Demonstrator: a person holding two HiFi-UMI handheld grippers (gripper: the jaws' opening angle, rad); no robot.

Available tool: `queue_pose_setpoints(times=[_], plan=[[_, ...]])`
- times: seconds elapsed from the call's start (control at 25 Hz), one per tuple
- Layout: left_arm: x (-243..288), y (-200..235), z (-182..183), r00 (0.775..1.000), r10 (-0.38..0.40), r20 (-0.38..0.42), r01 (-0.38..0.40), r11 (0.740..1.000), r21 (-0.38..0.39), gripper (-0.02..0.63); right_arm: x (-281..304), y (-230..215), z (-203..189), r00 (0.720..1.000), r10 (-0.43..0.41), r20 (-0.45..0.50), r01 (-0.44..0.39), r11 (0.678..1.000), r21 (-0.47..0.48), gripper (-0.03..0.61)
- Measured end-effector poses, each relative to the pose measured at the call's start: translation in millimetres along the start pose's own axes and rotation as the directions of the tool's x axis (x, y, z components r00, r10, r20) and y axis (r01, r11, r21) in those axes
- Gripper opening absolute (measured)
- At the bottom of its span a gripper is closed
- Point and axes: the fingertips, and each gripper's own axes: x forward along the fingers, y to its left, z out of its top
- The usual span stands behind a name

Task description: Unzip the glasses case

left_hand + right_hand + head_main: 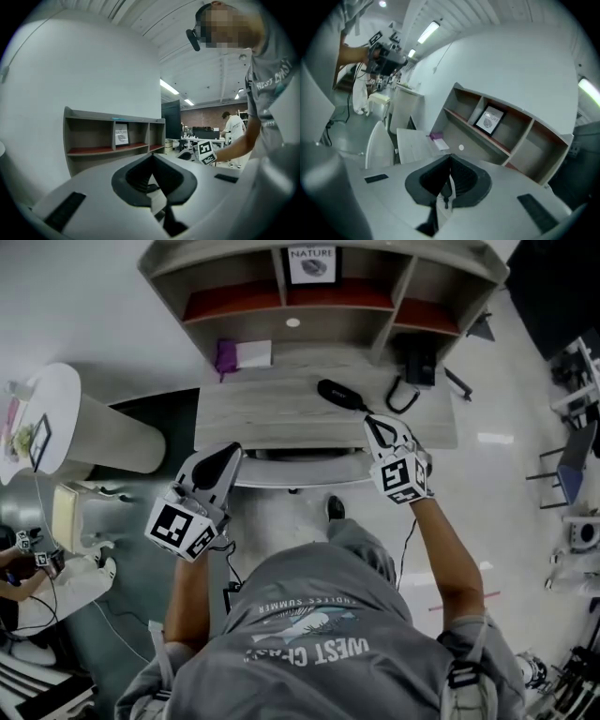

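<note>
A black oblong glasses case (342, 395) lies on the grey desk (262, 418), right of its middle. My right gripper (372, 421) hangs just in front of the case's right end, and I cannot tell whether it touches. Its jaws are shut with nothing clearly between them (450, 159). The case is hidden in the right gripper view. Off the desk's front left edge, well away from the case, my left gripper (228, 451) is shut and empty (152, 157). The right gripper's marker cube (206, 152) shows in the left gripper view.
A hutch with shelves (319, 296) holds a framed picture (311, 263). On the desk are a purple object (226, 356), white paper (254, 353) and a black device with a cable (419, 362). A chair back (300, 470) sits under the front edge; a round white table (47, 409) stands left.
</note>
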Motion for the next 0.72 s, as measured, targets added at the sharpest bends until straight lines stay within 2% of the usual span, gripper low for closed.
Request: queue_pose_setpoints(times=[0.2,0.28,0.56,0.72], plan=[[17,20,-14,0.998,0.054,-0.042,-0.055,0.998,-0.026,0.0,61,7,-43,0.994,0.086,-0.07,-0.097,0.982,-0.163,0.04],[26,28,-20,0.996,0.072,-0.059,-0.075,0.996,-0.038,0.0,83,10,-62,0.987,0.122,-0.103,-0.141,0.967,-0.212,0.09],[59,47,-40,0.989,0.099,-0.107,-0.108,0.991,-0.081,0.0,146,23,-121,0.957,0.225,-0.184,-0.281,0.88,-0.383,0.239],[79,48,-53,0.987,0.099,-0.126,-0.112,0.989,-0.099,0.0,168,31,-153,0.938,0.267,-0.222,-0.339,0.838,-0.427,0.273]])
